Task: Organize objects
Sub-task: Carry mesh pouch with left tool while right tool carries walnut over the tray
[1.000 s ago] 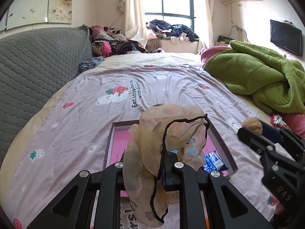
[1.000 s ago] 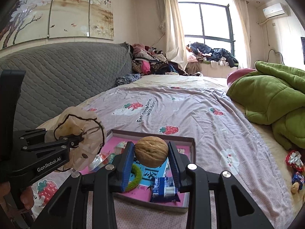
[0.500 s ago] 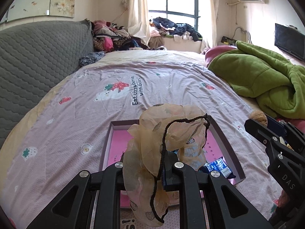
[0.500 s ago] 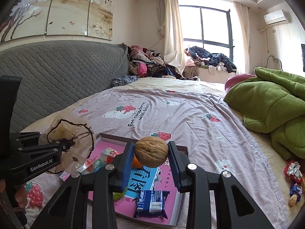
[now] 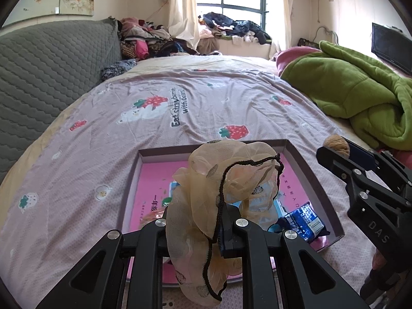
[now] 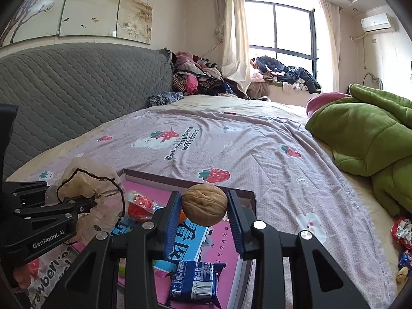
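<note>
Walnut: held between the blue pads of the right gripper, fingers closed on it from both sides. It hangs above the far right part of the tray. In the left wrist view the same walnut shows at the tip of the right gripper, just beyond the tray's right wall.

Scrunchie: sheer beige fabric with a black cord, pinched in the left gripper, fingers closed on it. Most of the fabric bulges up above the fingers; a tail hangs below them. It is above the near half of the tray. In the right wrist view the scrunchie and left gripper sit at the tray's left side.

Tray: shallow box with grey walls and a pink printed floor, lying flat on the bed. Inside: a blue snack packet at the near right, and a red-wrapped item near the left, partly hidden by the gripper.

Bed: lilac sheet with strawberry print. Green blanket heaped on the right side, well apart from the tray. Small wrapped sweets lie on the bed to the right of the tray. Grey quilted headboard on the left.
</note>
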